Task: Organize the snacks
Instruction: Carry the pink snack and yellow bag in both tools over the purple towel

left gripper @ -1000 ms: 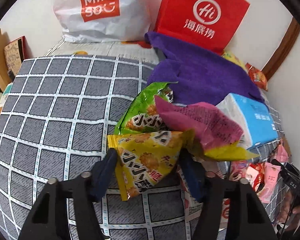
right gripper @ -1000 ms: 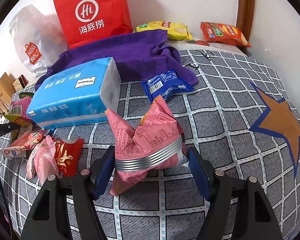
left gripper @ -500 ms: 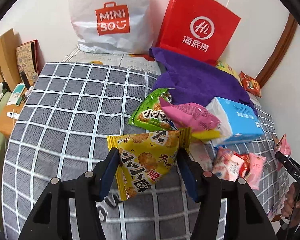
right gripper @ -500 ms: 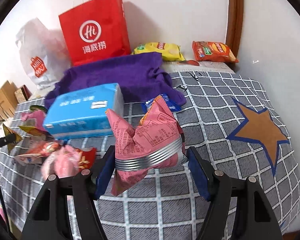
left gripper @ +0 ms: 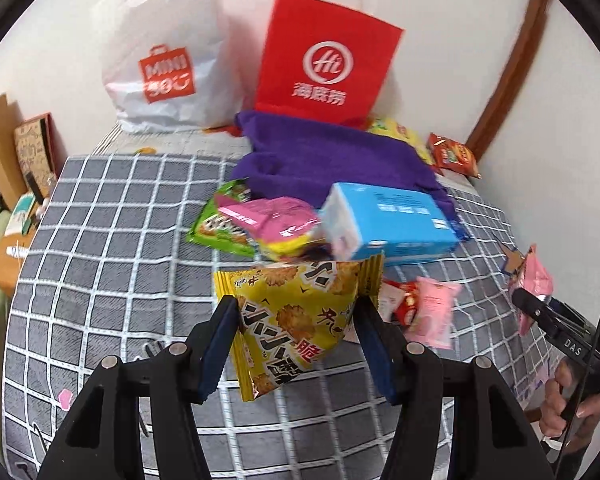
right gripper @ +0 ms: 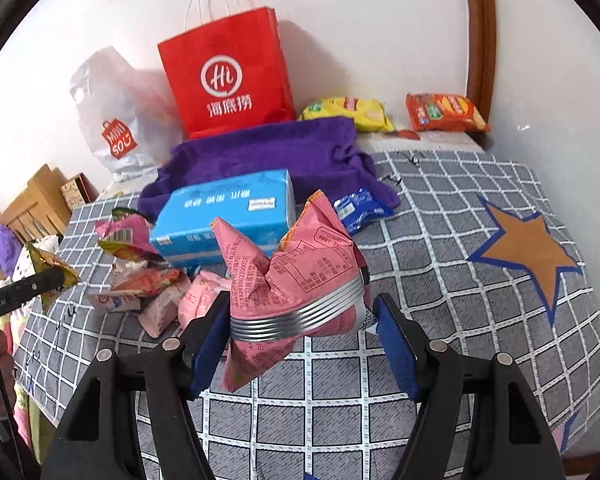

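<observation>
The yellow snack packet (left gripper: 296,316) sits between the jaws of the left gripper (left gripper: 296,344), pressed from both sides by the blue pads, and it hangs clear above the grey checked cloth (left gripper: 112,240). Its long axis runs up and away from the jaws, a little tilted, so most of the packet stands out in front of the pads and only its lower part is pinched. The pink snack packet (right gripper: 300,280) is in the same way clamped in the right gripper (right gripper: 304,344); its crumpled top rises above the jaws and its bottom corner hangs below them. Both pairs of jaws stand about half open, closed on a packet.

What the coming move turns on, in my judgement, is where each packet must go. The loose pile of snacks (right gripper: 148,284) lies beside the blue tissue pack (right gripper: 228,212), to the left of the right gripper and ahead-right of the left one, so the left hand is not clearly nearer. The red paper bag (right gripper: 228,76) and the white plastic bag (left gripper: 164,68) stand far behind, against the wall, beyond the purple towel (right gripper: 268,152).
</observation>
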`<state>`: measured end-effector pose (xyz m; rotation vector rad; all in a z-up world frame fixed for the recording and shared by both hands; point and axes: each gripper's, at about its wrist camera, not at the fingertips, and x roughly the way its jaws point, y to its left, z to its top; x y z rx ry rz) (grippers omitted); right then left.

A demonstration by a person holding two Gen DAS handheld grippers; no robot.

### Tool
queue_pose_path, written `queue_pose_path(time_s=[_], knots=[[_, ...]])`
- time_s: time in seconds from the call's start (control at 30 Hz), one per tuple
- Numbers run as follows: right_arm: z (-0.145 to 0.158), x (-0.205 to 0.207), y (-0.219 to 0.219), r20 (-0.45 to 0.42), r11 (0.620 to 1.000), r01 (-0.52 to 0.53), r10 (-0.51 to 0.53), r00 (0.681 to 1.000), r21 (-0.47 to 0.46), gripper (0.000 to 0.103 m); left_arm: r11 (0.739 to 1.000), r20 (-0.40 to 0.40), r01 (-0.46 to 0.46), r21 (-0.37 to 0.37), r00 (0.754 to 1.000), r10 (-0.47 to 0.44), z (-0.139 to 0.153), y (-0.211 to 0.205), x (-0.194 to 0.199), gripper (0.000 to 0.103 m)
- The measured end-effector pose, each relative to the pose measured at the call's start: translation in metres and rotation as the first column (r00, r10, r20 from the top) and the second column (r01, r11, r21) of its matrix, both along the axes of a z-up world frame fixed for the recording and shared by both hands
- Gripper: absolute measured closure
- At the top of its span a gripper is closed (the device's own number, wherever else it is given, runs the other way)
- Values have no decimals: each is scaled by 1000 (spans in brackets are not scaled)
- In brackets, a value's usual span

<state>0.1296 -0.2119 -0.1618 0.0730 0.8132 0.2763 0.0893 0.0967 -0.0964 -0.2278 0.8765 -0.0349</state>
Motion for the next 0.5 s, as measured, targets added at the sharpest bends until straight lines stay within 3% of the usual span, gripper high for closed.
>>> queue_pose_path(time_s=[0.2,0.5], knots=[[12,-3,-1,21,1000,-11,10,1000,23,33,999,26,45,20,999,-46,16,-21,5,46],[32,8,2,54,999,12,-11,998,-31,33,993,49,110,30,993,-111,35,-47,32,46]])
